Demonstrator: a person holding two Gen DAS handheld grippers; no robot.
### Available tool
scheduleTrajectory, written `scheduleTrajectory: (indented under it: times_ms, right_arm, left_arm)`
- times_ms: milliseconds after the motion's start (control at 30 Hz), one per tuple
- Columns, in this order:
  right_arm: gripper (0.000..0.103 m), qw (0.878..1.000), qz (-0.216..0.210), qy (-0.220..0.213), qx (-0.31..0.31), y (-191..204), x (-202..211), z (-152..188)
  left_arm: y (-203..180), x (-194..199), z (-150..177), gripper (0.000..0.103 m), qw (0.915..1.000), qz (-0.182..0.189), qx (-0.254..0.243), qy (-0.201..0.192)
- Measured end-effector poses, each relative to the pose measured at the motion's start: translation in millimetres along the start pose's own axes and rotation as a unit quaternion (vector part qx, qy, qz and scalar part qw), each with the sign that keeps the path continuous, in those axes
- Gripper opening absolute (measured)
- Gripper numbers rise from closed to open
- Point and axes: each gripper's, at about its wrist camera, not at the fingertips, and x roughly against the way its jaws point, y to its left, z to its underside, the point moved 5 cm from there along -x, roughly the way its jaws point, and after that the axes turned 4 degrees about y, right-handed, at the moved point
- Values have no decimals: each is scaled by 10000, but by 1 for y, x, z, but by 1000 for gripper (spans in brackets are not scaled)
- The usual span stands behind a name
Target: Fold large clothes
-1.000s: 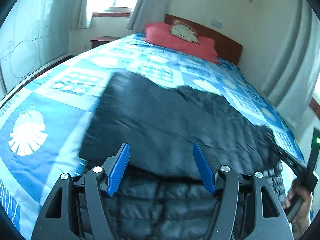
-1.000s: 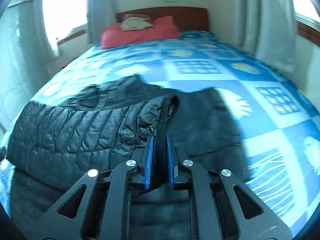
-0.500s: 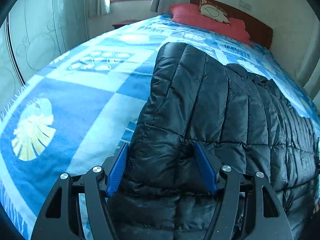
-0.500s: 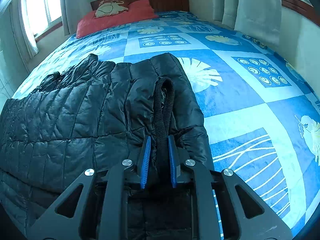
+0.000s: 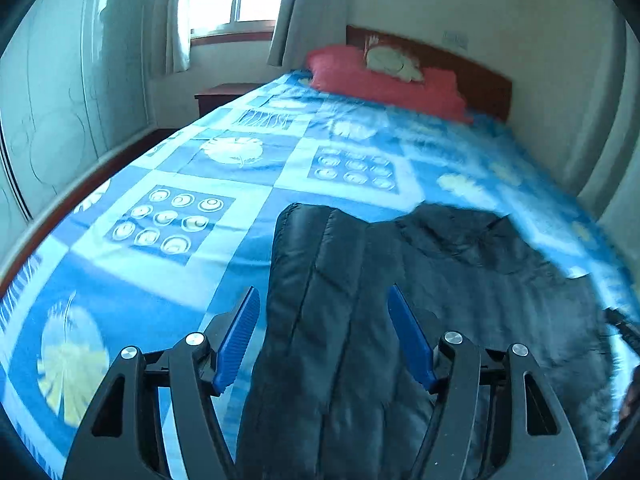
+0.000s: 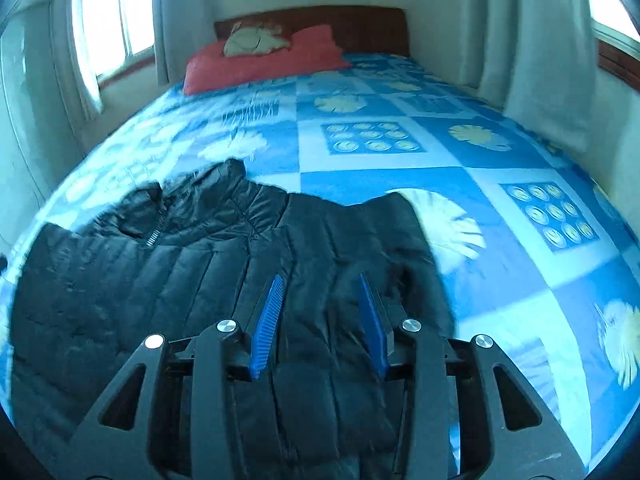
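A black quilted puffer jacket (image 5: 440, 280) lies flat on the blue patterned bedspread (image 5: 200, 208). It also shows in the right wrist view (image 6: 180, 264), with its collar and zipper at the far left. My left gripper (image 5: 323, 300) is open above the jacket's left folded part, holding nothing. My right gripper (image 6: 320, 284) is open above the jacket's right part, also holding nothing. Both views are blurred.
A red pillow (image 5: 384, 84) with a pale cushion lies at the wooden headboard (image 6: 352, 28). A nightstand (image 5: 224, 94) stands left of the bed under the window. Curtains (image 6: 540, 48) hang along the right side. The bed's wooden edge (image 5: 80, 196) runs along the left.
My right gripper has opened and let go of the jacket edge, which now lies flat. Both grippers have lifted and pulled back from the jacket. My left gripper stays open.
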Motion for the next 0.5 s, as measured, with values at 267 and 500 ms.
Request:
scheduleTrajectory:
  times_ms: [267,500]
  right_arm:
    - [42,9991,80,391,117,-10,-54,19]
    - [42,9995,40,308,94,-11,-45,16]
  left_arm:
    - [22,-89,28,70,9949,-54,370,942]
    - [19,-50,18,68,9973,-94,213,694]
